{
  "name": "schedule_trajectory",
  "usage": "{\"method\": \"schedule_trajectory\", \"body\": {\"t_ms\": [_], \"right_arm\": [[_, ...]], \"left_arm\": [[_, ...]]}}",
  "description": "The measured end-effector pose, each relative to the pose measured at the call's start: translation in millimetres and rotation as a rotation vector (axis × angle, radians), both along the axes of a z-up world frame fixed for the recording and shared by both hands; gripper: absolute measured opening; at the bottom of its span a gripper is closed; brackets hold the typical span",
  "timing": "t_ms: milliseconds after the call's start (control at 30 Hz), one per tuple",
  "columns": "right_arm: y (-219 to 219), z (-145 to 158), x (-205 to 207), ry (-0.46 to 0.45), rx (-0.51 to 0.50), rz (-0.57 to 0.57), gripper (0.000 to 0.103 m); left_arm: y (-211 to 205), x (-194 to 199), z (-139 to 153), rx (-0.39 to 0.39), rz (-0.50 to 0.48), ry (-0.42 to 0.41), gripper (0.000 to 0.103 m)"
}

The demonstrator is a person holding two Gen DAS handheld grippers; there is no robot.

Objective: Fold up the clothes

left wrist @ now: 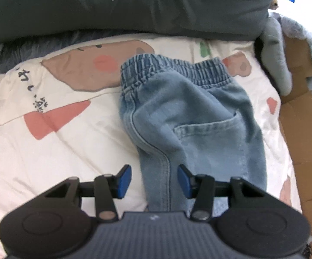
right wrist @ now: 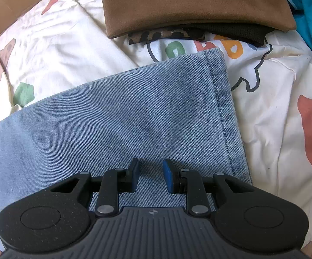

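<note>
Both tool bodies hide near part of jeans [left wrist: 188, 116].

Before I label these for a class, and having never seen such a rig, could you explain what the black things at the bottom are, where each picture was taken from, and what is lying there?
Each black shape is a hand-held two-finger gripper with blue pads; a person carries one in each hand, and a fisheye camera on each looks forward along its fingers.

The left wrist view shows the left gripper, jaws apart, straddling a raised seam of the light blue denim trousers with an elastic waistband; the pads do not press it. The trousers lie on a cream quilt printed with pink cartoon shapes, beside brown cardboard.

The right wrist view shows the right gripper over the hemmed trouser leg. Its jaws are partly apart, and nothing is visibly pinched. Beyond lies a folded brown cloth.
</note>
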State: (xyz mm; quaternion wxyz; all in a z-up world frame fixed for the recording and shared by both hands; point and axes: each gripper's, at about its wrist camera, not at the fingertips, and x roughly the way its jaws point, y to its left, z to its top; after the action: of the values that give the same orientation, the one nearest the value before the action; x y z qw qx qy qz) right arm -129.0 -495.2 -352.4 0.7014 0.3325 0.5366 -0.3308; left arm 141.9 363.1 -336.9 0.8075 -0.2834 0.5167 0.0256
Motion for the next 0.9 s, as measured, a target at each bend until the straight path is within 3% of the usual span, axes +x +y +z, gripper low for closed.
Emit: {"method": "schedule_trajectory", "body": {"t_ms": [233,400,500,667,900], "right_arm": [[1,1,-5,-0.010,0.001,0.006,0.031],[2,1,-8,-0.011,0.003,0.008,0.031],[2,2,-10,-0.012,0.006,0.008,0.031],[5,2,-15,-0.025,-0.006,0.008,0.031],[6,3,-20,-0.027,-0.004,0.014,0.031]], "left_arm": [[-16,7,-2,0.011,-0.034,0.006,0.050],[-20,13,-3,0.019,-0.036,0.008,0.044],[-12,1,9,0.016,-0.035,-0.043,0.044],[6,-10,4,0.041,0.003,-0.012,0.044],[-3,-13,-7,-0.013,-0.015,-0.019,0.044]]}}
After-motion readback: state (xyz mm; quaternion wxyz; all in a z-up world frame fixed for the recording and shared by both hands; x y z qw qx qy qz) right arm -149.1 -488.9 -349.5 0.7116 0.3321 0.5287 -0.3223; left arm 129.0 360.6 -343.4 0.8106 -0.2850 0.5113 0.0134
